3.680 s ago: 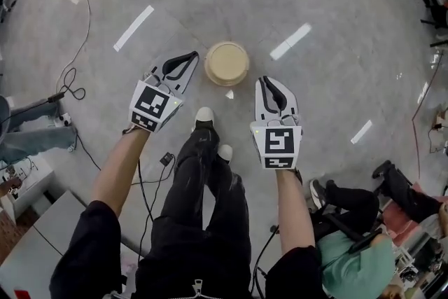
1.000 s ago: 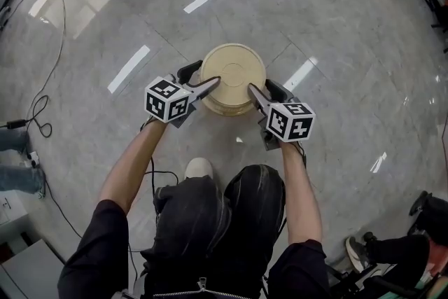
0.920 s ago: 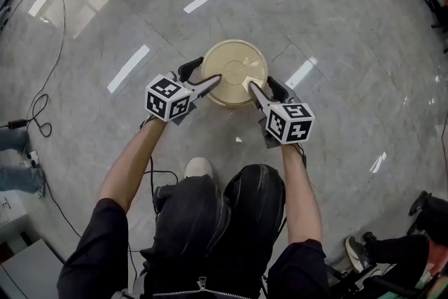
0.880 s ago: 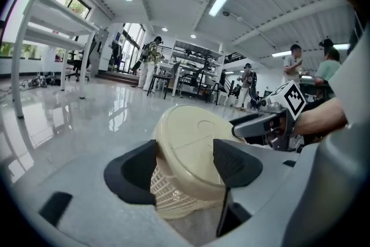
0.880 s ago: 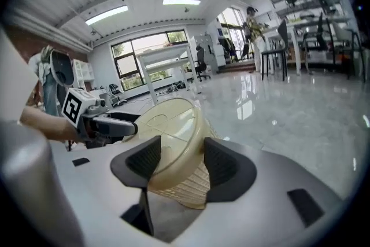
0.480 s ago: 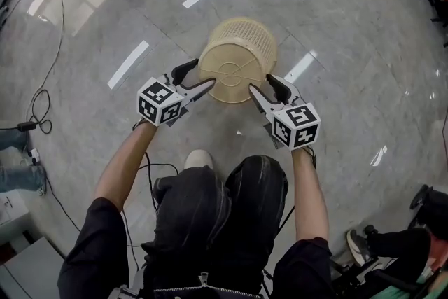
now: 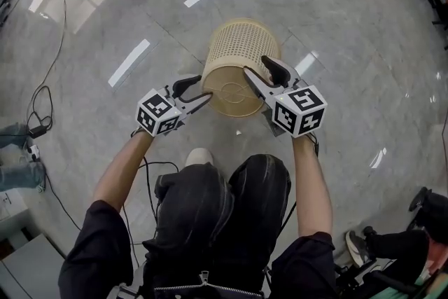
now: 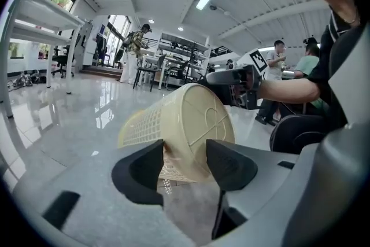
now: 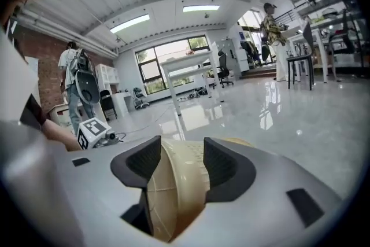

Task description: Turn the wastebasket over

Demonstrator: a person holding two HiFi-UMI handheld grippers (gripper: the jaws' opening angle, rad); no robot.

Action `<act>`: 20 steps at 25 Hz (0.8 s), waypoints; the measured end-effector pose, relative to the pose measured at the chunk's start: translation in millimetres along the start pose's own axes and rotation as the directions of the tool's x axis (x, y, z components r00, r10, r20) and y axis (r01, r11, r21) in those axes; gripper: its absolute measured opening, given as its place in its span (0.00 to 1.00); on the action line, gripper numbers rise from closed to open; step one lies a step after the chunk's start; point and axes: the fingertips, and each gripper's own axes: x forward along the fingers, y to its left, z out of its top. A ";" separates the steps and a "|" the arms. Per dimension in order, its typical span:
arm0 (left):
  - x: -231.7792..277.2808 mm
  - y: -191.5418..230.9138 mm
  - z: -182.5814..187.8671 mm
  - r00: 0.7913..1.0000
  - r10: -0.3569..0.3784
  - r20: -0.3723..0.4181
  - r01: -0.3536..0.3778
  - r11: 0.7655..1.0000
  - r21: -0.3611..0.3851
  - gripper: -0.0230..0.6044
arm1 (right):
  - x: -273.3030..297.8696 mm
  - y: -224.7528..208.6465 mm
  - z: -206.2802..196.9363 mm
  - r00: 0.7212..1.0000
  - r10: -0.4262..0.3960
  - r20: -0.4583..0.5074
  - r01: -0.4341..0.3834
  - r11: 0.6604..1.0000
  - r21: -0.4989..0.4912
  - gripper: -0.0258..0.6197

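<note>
— the wastebasket (image 7: 236, 59) isn't sitting mouth-down on the floor (image 7: 336, 24) any more, is it?

— no. a second ago its flat base faced straight up. now it's tipped, with the base turned to the near side toward the person and the open mouth pointing to the far side. from here i can't tell whether the far rim is on the floor or off it.

— so how far along is that?

— i'd call it about halfway over. it has to go on swinging until the mouth faces up, and then it needs setting down.

— what's carrying it?

— mostly the right gripper (image 7: 256, 68). its fingers (image 9: 222, 168) are partly apart and clamped across the edge of the base on the right side, and that edge fills the gap between them. it sits higher than it did a moment ago, which is what tilted the basket.

— and the left gripper (image 7: 203, 87)?

— it's at the near left edge of the base, and its fingers (image 8: 144, 173) are fairly wide but closing. the basket's lower corner is between them, mesh wall on one side and base on the other, though i see no firm squeeze yet.
</note>
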 end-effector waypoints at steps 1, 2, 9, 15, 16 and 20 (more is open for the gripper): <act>0.3 -4.1 -2.2 1.000 -0.012 -0.008 0.012 1.000 0.003 0.41 | 1.6 3.2 -1.9 1.000 0.004 -0.020 -0.005 1.000 -0.025 0.41; 0.2 -8.0 -4.7 1.000 -0.022 -0.017 0.022 1.000 0.008 0.41 | 1.6 5.1 -2.8 1.000 0.000 -0.029 -0.002 0.999 -0.042 0.41; -3.7 -35.2 -32.3 0.994 -0.088 -0.058 0.086 0.996 -0.026 0.41 | 8.3 -29.2 -38.6 0.971 -0.153 -0.183 0.152 0.988 -0.023 0.15; -3.1 -43.4 -74.5 0.987 -0.107 -0.120 0.100 0.993 -0.060 0.40 | 7.1 -21.0 -72.3 0.959 -0.112 -0.259 0.108 0.994 -0.032 0.12; -1.1 -41.2 -78.3 0.987 -0.107 -0.117 0.098 0.992 -0.080 0.39 | 8.6 -18.9 -78.9 0.955 -0.103 -0.278 0.098 0.995 -0.033 0.12; 11.1 -42.1 -94.8 0.983 -0.111 -0.145 0.102 0.993 -0.067 0.37 | 16.0 -15.7 -115.8 0.922 -0.119 -0.368 0.096 0.992 -0.079 0.11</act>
